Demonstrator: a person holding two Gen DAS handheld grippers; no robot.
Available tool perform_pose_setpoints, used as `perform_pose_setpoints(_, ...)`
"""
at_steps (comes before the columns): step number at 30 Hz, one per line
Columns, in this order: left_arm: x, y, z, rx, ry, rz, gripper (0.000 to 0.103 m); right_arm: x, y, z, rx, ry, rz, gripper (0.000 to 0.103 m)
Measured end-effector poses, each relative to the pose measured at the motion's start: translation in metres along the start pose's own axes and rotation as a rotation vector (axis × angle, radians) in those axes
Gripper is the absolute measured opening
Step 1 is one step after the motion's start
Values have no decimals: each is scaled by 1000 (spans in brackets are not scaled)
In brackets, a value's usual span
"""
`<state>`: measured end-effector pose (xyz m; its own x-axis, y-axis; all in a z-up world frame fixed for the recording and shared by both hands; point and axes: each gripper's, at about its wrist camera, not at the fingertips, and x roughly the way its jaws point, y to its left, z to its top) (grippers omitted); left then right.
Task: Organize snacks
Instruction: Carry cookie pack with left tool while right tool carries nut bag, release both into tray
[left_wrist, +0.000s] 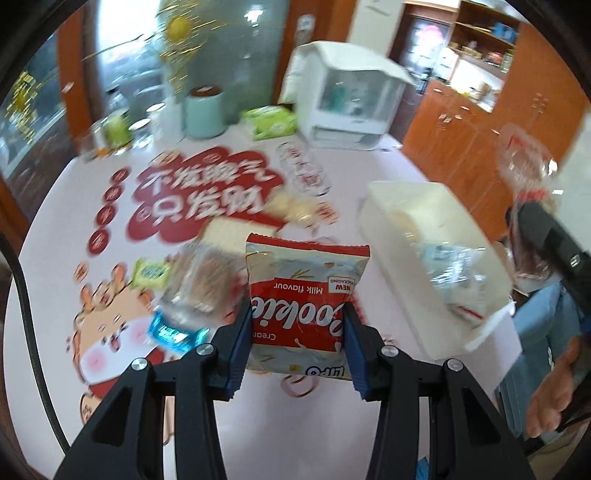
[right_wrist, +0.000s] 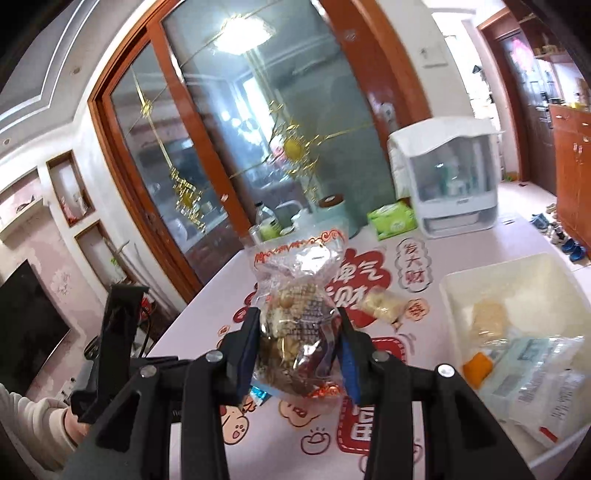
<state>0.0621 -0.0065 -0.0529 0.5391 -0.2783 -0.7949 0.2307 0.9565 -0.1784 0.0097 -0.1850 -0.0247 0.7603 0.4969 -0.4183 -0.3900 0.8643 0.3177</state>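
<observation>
Holding both packets clear above the table (left_wrist: 236, 424), we have the left gripper (left_wrist: 298, 343) clamped on the cookie packet (left_wrist: 301, 295) and the right gripper (right_wrist: 300, 354) pinching the clear nut bag (right_wrist: 295, 325). With the white bin (right_wrist: 517, 288) off to the right, either slippery wrapper could slide free mid-carry.

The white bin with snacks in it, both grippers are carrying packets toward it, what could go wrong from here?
The left gripper pinches only the lower part of the cookie packet, so it might swing or slip. The right gripper squeezes a clear nut bag, a slippery film. The white bin already holds packets, so two drops together could collide or spill over its rim.
</observation>
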Motion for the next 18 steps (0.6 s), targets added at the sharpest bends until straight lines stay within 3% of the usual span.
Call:
perform_pose_setpoints(9,1,-91,48,164,-64,-92,44,-63,-46,-3,42,-116,-172,39)
perform_pose_setpoints(18,34,-172,100,262,-91,-134,44,-100,-87,-6,78,-173,-299,40)
